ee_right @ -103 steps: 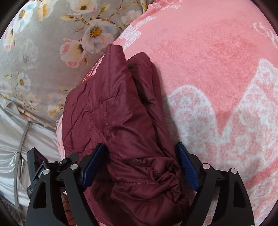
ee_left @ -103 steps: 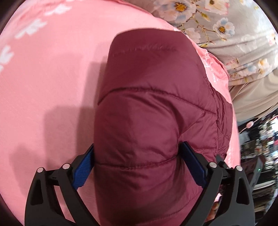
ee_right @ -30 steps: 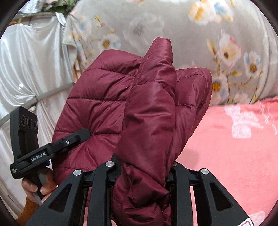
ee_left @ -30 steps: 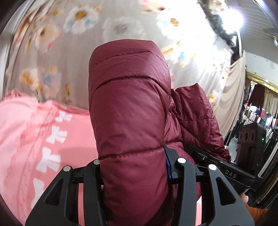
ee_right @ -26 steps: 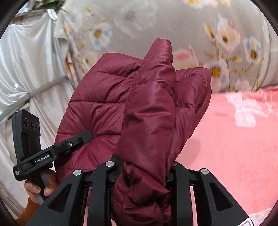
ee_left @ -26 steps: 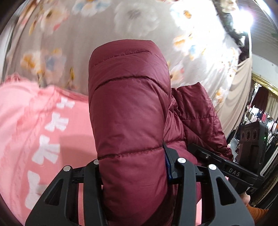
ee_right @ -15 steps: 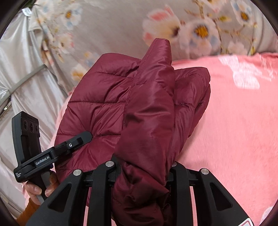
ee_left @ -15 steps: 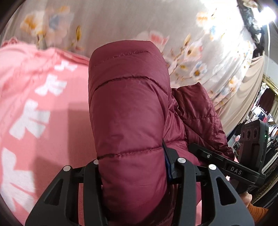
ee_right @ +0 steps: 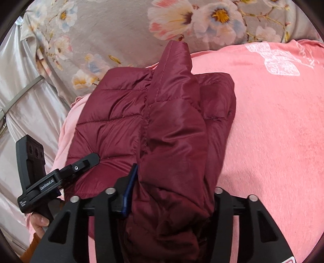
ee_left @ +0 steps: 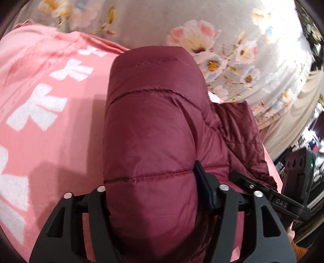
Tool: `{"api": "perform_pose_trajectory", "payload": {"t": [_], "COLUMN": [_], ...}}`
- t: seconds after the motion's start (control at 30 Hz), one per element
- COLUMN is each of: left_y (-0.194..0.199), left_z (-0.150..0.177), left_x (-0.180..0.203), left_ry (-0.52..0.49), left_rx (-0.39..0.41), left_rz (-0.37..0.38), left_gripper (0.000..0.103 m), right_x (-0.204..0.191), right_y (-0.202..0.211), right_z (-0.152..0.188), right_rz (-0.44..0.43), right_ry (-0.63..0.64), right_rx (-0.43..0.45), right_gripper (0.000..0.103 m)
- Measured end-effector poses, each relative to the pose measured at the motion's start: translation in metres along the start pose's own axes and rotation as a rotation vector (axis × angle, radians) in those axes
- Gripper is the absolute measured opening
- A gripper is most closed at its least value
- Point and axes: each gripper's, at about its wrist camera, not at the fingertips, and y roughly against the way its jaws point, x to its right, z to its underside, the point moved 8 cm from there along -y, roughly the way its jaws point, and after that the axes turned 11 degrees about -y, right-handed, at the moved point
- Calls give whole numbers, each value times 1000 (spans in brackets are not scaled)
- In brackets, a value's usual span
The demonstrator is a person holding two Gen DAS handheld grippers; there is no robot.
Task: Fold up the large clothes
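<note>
Fingers [ee_left: 204,182] of the left gripper [ee_left: 149,194] sit nearest the lens, black frames with blue pads, and they are opening with a thick quilted fold of the maroon puffer jacket [ee_left: 149,129] filling the gap between them; the right-hand blue pad shows a sliver of its face beside the fabric, so the squeeze looks loose, though the left pad is hidden behind the bulge. That fold runs lengthwise straight away from the camera, its rounded far end pointing toward the floral cloth [ee_left: 232,40]

In the right wrist view the right gripper [ee_right: 172,194] also has its fingers [ee_right: 129,186] opening, a bunched ridge of the jacket [ee_right: 174,129] lying between them; the left blue pad stands just clear of the cloth. The ridge's long axis again leads away from the lens, its pointed tip aimed at the flowered backdrop [ee_right: 182,18]

Under the jacket lies a pink blanket [ee_right: 273,125] with white patterns; the garment rests on it near its edge. The other gripper appears at the side of each view, held by a hand [ee_right: 38,220]
</note>
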Motion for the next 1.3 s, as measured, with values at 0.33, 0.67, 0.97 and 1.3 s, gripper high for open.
{"api": "perform_pose_trajectory", "payload": {"t": [0.33,0.67,0.97,1.3], "left_y": [84,39,-9,-21], "left_z": [-40,-77,-43,-31], "left_x": [-5,29,4,5], "left_ry": [98,-37,-12,-65], "left_rx": [26,-60,-150,-152], "left_rz": [-334,-523,-557,-579], "left_gripper": [80,79,80,83], "right_x": [-17,-37,6,19], "right_y": [88,27,-10,-29], "right_z": [-25,-44,-26,-8], "right_rz": [84,228,256,261], "right_ry": [81,170,102,106], "right_rx": [161,134,53,54], "right_gripper": [31,4,0,0]}}
